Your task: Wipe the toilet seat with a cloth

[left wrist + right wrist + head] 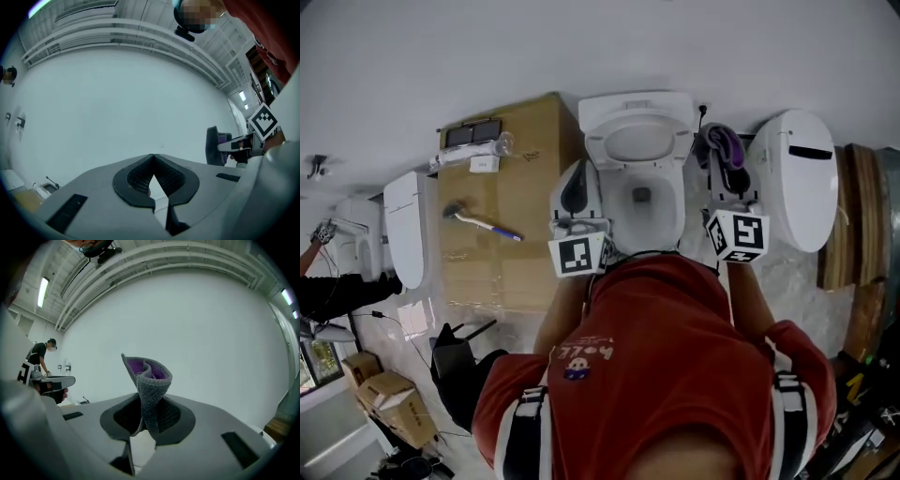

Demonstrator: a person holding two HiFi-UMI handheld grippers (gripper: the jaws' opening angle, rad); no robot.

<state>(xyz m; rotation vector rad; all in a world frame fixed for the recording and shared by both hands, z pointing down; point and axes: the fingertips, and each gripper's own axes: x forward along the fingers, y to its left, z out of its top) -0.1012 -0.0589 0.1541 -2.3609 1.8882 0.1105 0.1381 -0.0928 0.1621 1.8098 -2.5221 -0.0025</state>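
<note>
Firstly, from the head view: shows the left tongs [575, 178] and the right tongs [727, 167] held level in front of a red shirt [675, 356], either side of a white toilet [675, 202]. Puts the cloth [724, 142], grey with purple inside, in the right tongs, off to the right of the toilet and not touching it. Seems to find the toilet seat [602, 150] tipped up against the tank [637, 103], though hard to be sure. Also takes in a cardboard box [502, 272] on the left with a brush [483, 223] lying on it, and a second toilet [797, 178] on the right.

Next, from the left gripper view: shows the left tongs [153, 158] shut tip to tip, nothing between them, facing a bare wall [117, 103].

Lastly, from the right gripper view: shows the right tongs [147, 413] clamped on the lower end of the cloth [149, 378], the rest standing up in a loose curl. Judging by that: soft, light and floppy, unlikely to slip once pinched. Best gripped by a bunched fold, leaving plenty free to press flat on the seat.
</note>
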